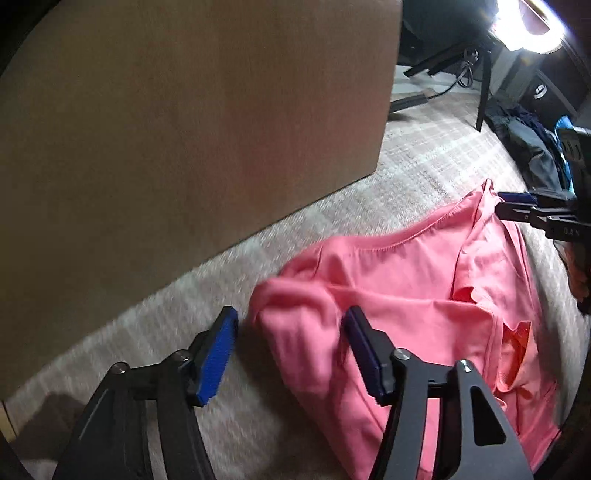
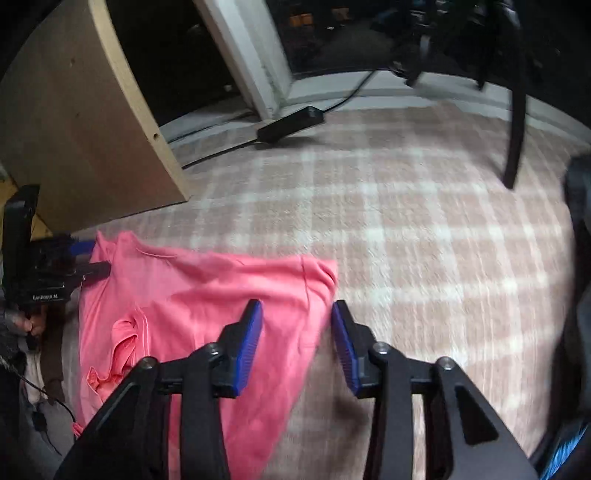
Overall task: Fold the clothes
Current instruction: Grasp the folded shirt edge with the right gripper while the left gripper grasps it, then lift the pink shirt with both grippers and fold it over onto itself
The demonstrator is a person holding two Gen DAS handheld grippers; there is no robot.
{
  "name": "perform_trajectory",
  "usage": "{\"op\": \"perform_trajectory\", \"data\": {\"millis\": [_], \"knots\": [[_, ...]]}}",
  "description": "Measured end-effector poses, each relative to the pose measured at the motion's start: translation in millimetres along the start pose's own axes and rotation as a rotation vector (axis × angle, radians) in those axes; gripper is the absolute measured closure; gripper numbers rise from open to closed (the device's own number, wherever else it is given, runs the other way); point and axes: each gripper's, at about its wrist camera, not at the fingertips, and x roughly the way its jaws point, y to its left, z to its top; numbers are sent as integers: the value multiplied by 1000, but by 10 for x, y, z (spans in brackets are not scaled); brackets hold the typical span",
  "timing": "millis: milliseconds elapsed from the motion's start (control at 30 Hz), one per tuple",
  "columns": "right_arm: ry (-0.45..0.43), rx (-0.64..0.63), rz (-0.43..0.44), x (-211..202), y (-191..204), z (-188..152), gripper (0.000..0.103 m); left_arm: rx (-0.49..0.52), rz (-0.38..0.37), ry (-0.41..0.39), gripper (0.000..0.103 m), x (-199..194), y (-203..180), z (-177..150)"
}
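Observation:
A pink garment [image 1: 406,295] lies partly folded on the checked carpet; it also shows in the right wrist view [image 2: 207,302]. My left gripper [image 1: 291,332] is open, its jaws straddling the garment's bunched left corner, holding nothing. My right gripper [image 2: 297,325] is open, its jaws on either side of the garment's right corner, with no cloth pinched. The right gripper shows in the left wrist view [image 1: 517,206] at the garment's far edge. The left gripper shows in the right wrist view [image 2: 88,258] at the garment's left edge.
A large wooden panel [image 1: 184,129] stands at the left, also in the right wrist view [image 2: 81,129]. A black power brick [image 2: 291,123] with cables lies at the carpet's far edge. A black chair leg [image 2: 517,122] stands right. Dark clothes [image 1: 532,147] lie by a bright lamp [image 1: 528,22].

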Motion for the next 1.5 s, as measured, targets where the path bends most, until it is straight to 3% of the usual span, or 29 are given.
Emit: {"op": "perform_trajectory", "data": {"millis": [67,200,233,267,333,633,833,967,1133,1167,1200,1233,1300,1400,1500], "knots": [[-3,-35,12,33,50,11,61,30,4,-11,46,17,-54,6],[-16,-87,31,65,121,-7,64,77,-38,-48,80,-1,-167,-28],[-15,-92,41,80,128,-7,76,82,-48,-52,89,-6,-183,-35],[-14,-96,51,96,136,-6,91,82,-60,-52,92,-11,-193,-40],[-14,-47,108,48,84,17,93,82,-93,-58,95,-70,-218,-59],[-155,9,212,-732,308,-100,97,97,-169,-177,95,-925,-398,-385],[-208,-20,244,-1407,616,-627,97,131,-184,-229,95,-1531,-630,-900],[-239,-32,236,-1823,688,-1191,97,167,-180,-235,95,-1832,-745,-1409],[-211,-10,213,-1937,691,-1959,97,142,-241,-170,92,-1874,-906,-2216],[-170,-17,200,-1870,698,-2168,97,145,-247,-136,88,-1822,-942,-2391],[-126,-28,182,-1798,709,-2384,97,149,-233,-89,73,-1758,-975,-2563],[-54,-58,132,-1692,730,-2568,95,152,-205,-34,65,-1692,-1002,-2731],[76,-28,46,-1595,695,-2854,92,146,-154,71,66,-1603,-1031,-3054],[75,55,123,-1859,611,-3096,91,79,-142,84,64,-1859,-924,-3270],[18,84,139,-2220,570,-3171,76,50,-130,41,60,-2104,-871,-3326]]}}
